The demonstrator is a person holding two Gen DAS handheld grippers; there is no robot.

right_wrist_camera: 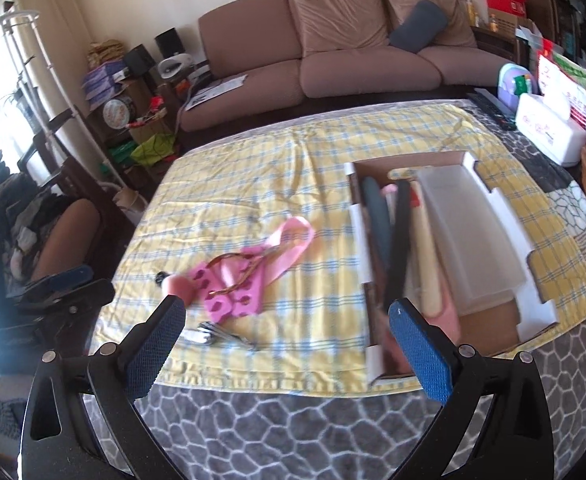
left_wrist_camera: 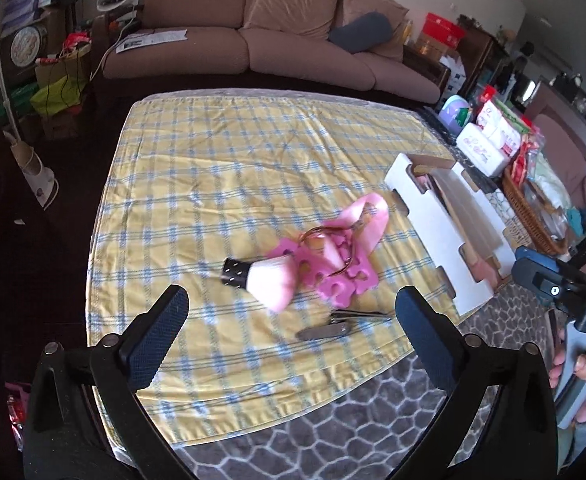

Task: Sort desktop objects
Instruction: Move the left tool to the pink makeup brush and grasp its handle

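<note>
A pink-bristled makeup brush (left_wrist_camera: 259, 276) with a black ferrule lies on the yellow plaid cloth (left_wrist_camera: 213, 184). Beside it are pink foam toe separators (left_wrist_camera: 341, 280), a pink ribbon (left_wrist_camera: 367, 220) and a thin copper ring. A metal nail clipper tool (left_wrist_camera: 333, 326) lies nearer the front edge. My left gripper (left_wrist_camera: 289, 320) is open and empty, just short of the brush. My right gripper (right_wrist_camera: 285, 332) is open and empty above the cloth's front edge, between the metal tool (right_wrist_camera: 213, 334) and the white cardboard box (right_wrist_camera: 541, 304), which holds several long items and a clear lid.
A brown sofa (left_wrist_camera: 261, 40) stands behind the table. A wicker basket (left_wrist_camera: 529, 220), a white tissue box (right_wrist_camera: 549, 132) and packets crowd the right side. The cloth lies on a grey patterned cover (right_wrist_camera: 293, 432). The left gripper shows at the left of the right wrist view (right_wrist_camera: 61, 292).
</note>
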